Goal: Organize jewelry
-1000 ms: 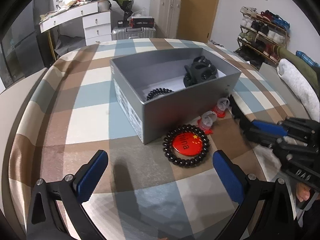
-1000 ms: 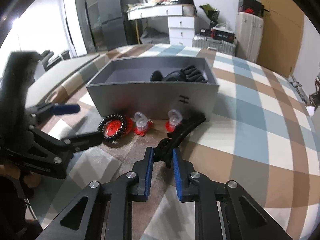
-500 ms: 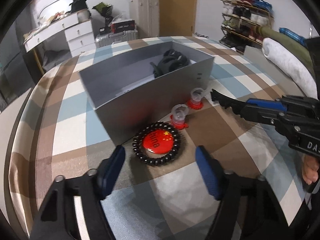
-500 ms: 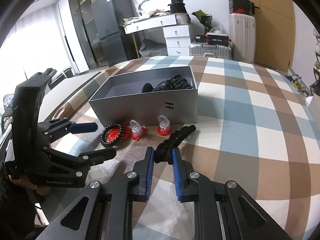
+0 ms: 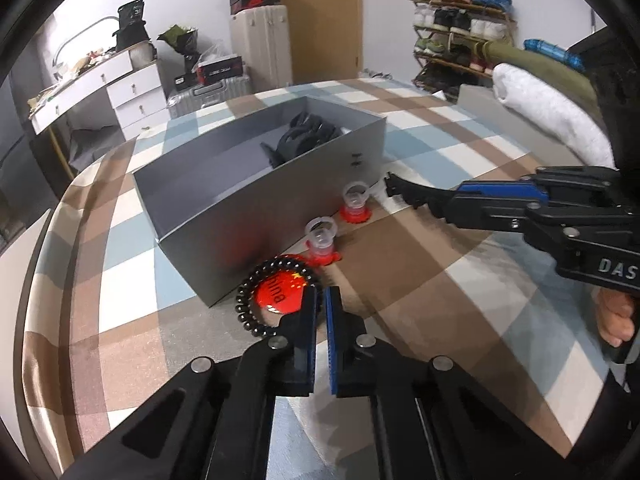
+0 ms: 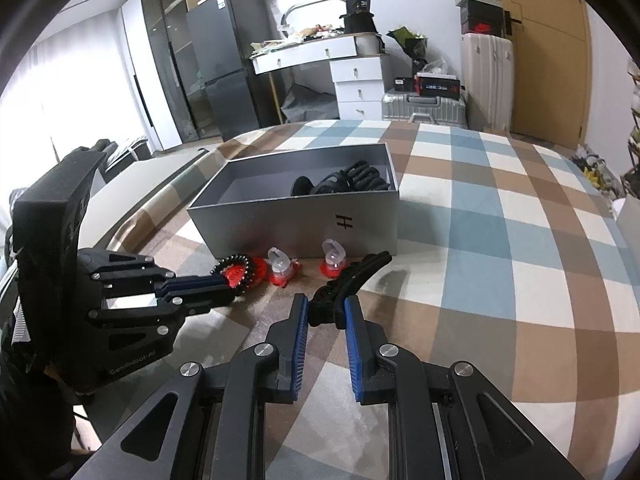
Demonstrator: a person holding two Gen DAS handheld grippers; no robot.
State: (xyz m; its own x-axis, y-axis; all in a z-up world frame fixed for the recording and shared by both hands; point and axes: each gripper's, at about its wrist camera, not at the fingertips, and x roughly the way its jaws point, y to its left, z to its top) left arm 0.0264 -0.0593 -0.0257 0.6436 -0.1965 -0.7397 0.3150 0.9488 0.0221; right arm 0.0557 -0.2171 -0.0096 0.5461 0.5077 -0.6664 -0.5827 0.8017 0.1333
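Left gripper (image 5: 320, 300) pinching bead bracelet (image 5: 256, 312), right gripper (image 6: 326, 312) clamping black hair clip (image 6: 352, 276), box logo clearest from right wrist.

Even daylight from left window (image 6: 80, 92); sharp focus, fisheye-bent edges, dark corners.

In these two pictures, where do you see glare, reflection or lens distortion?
Left wrist view: the grey box wall carries a red reflection above the red badge; fisheye bends the checked cloth. Right wrist view: the window at far left is blown out white; dark vignette fills the corners.
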